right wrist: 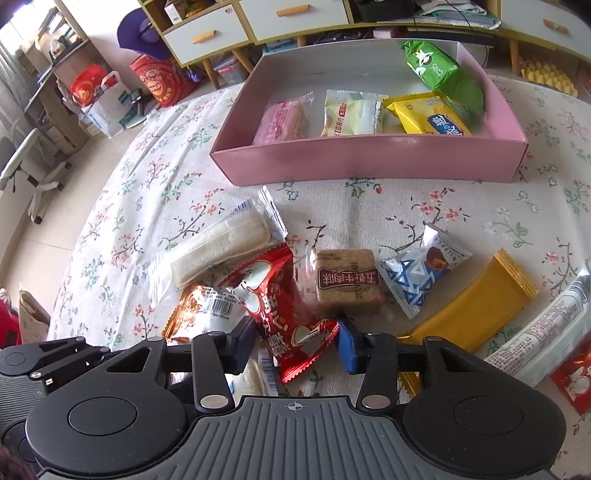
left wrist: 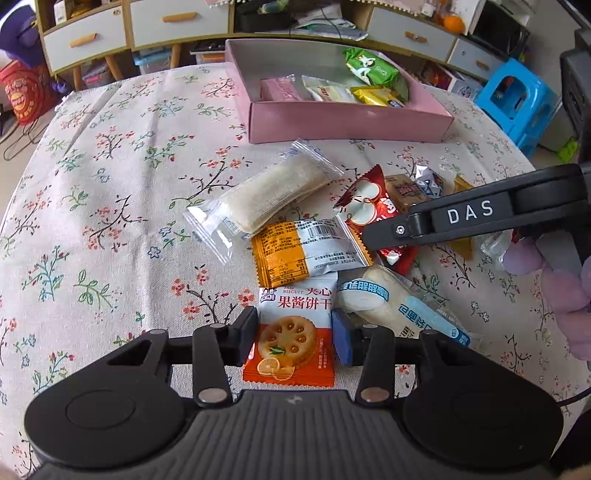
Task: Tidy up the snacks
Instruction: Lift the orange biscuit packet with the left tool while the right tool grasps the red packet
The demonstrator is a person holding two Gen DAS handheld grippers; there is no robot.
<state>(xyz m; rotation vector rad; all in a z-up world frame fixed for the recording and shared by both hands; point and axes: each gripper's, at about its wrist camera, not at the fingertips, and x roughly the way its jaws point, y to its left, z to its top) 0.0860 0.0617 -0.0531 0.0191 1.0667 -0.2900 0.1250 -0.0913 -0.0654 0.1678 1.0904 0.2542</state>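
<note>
While an orange-and-white biscuit packet (left wrist: pixel 291 332) lies between the spread left tongs (left wrist: pixel 295 334), a shiny red snack pouch (right wrist: pixel 280 306) sits between the spread right tongs (right wrist: pixel 295 345); neither is clamped, amid loose snacks on the floral counter (left wrist: pixel 110 184) before a pink box (right wrist: pixel 369 162).

A floral tablecloth (left wrist: pixel 110 192) covers the surface. Behind it stands a low cabinet with pale drawers (right wrist: pixel 207 35) and wooden handles, cluttered on top. A red bag (right wrist: pixel 162 83) sits on the floor near a purple shape (right wrist: pixel 138 31). To the left stands a white office chair (right wrist: pixel 26 166). A blue plastic stool (left wrist: pixel 517 99) is off to the right, with an orange fruit (left wrist: pixel 453 23) on the shelf beyond.
</note>
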